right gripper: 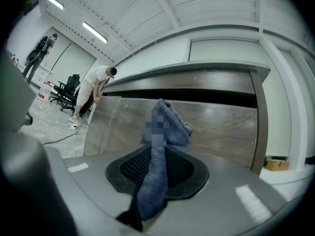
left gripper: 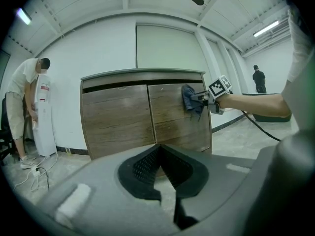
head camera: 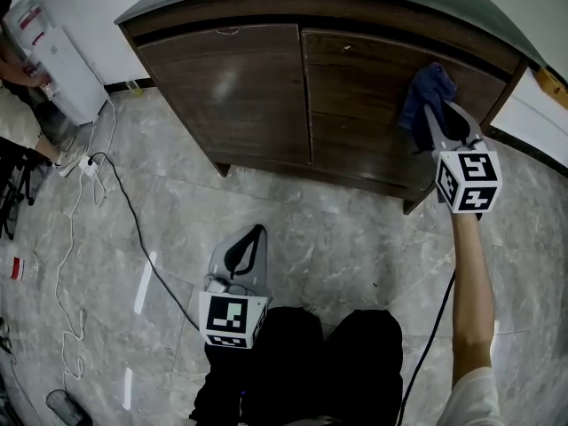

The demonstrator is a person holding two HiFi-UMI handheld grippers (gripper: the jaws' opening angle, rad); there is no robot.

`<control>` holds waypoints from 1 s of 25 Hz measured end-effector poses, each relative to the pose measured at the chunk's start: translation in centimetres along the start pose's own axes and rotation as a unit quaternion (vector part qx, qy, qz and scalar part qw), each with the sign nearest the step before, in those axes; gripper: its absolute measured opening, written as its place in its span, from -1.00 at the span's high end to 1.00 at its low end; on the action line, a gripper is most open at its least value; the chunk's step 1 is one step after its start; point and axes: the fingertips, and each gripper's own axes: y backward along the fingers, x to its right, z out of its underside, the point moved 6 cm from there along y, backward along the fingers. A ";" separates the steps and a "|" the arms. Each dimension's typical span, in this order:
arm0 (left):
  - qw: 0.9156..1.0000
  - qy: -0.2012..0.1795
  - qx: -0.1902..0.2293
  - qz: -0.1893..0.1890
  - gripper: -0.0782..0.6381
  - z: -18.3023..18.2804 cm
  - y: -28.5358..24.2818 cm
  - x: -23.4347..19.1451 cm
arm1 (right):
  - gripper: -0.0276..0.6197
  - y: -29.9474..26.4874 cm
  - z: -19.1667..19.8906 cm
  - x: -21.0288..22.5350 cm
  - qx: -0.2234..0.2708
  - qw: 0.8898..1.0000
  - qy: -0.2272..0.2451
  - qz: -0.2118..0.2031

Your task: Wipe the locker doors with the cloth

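Note:
A dark wooden locker stands ahead with a left door (head camera: pixel 231 87) and a right door (head camera: pixel 355 82). My right gripper (head camera: pixel 435 115) is shut on a blue cloth (head camera: pixel 426 91), which is bunched against the upper part of the right door. In the right gripper view the cloth (right gripper: pixel 165 127) runs up between the pads (right gripper: pixel 133 167) and hides the gripper's tips. The left gripper view shows the cloth (left gripper: pixel 189 96) on the right door (left gripper: pixel 172 117). My left gripper (head camera: pixel 258 232) hangs low over the floor, well short of the locker. It is shut and holds nothing.
A white water dispenser (head camera: pixel 62 60) stands left of the locker, with a person (left gripper: pixel 22 97) bent over it. Cables (head camera: pixel 115 193) and a power strip (head camera: pixel 89 162) lie on the grey tiled floor. The wearer's legs (head camera: pixel 302 362) fill the bottom. Office chairs (right gripper: pixel 66 87) stand far left.

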 end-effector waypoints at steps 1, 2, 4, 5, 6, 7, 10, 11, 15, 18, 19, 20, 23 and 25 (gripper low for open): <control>1.000 0.000 0.001 0.000 0.78 0.0 0.0 0.0 | 0.64 0.0 -0.6 0.1 0.005 1.000 -0.001 0.000; 1.000 0.001 0.001 -0.001 0.78 -0.1 0.0 -0.1 | 0.64 -0.1 -1.2 0.1 0.010 1.000 -0.002 0.000; 1.000 0.005 0.002 -0.001 0.78 -0.2 0.1 -0.2 | 0.64 -0.1 -2.5 0.3 0.022 1.000 -0.004 0.002; 1.000 0.005 0.002 -0.002 0.78 -0.2 0.1 -0.2 | 0.64 -0.2 -3.2 0.4 0.028 1.000 -0.004 0.004; 1.000 0.005 0.003 -0.002 0.78 -0.3 0.1 -0.2 | 0.64 -0.2 -3.9 0.5 0.035 0.999 -0.006 0.005; 1.000 0.005 0.003 -0.003 0.78 -0.3 0.0 -0.3 | 0.64 -0.3 -4.5 0.6 0.041 0.999 -0.009 0.006; 1.000 0.007 0.002 -0.005 0.78 -0.1 0.1 -0.4 | 0.64 -0.4 -5.4 0.7 0.053 0.998 -0.016 0.011; 1.000 0.008 0.001 -0.005 0.78 0.0 0.1 -0.4 | 0.64 -0.4 -5.3 0.6 0.055 0.998 -0.016 0.013; 1.000 0.008 0.000 -0.006 0.77 0.1 0.3 -0.6 | 0.64 -0.4 -3.8 0.1 0.059 0.998 -0.023 0.016; 1.000 0.006 0.000 -0.010 0.78 0.2 0.4 -0.9 | 0.64 -0.8 -2.4 -0.7 0.054 0.998 -0.026 0.012; 1.000 0.006 0.000 -0.011 0.77 0.2 0.4 -0.9 | 0.64 -0.9 -1.9 -0.9 0.052 0.998 -0.027 0.009; 1.000 0.006 -0.001 -0.011 0.78 0.2 0.4 -0.9 | 0.64 -0.9 -1.2 -1.2 0.049 0.998 -0.028 0.006; 1.000 0.005 0.000 -0.012 0.78 0.2 0.4 -0.9 | 0.64 -1.1 0.9 -2.1 0.042 0.999 -0.030 -0.001; 1.000 0.005 0.000 -0.013 0.78 0.3 0.4 -0.9 | 0.64 -1.3 2.5 -2.8 0.032 0.999 -0.026 -0.005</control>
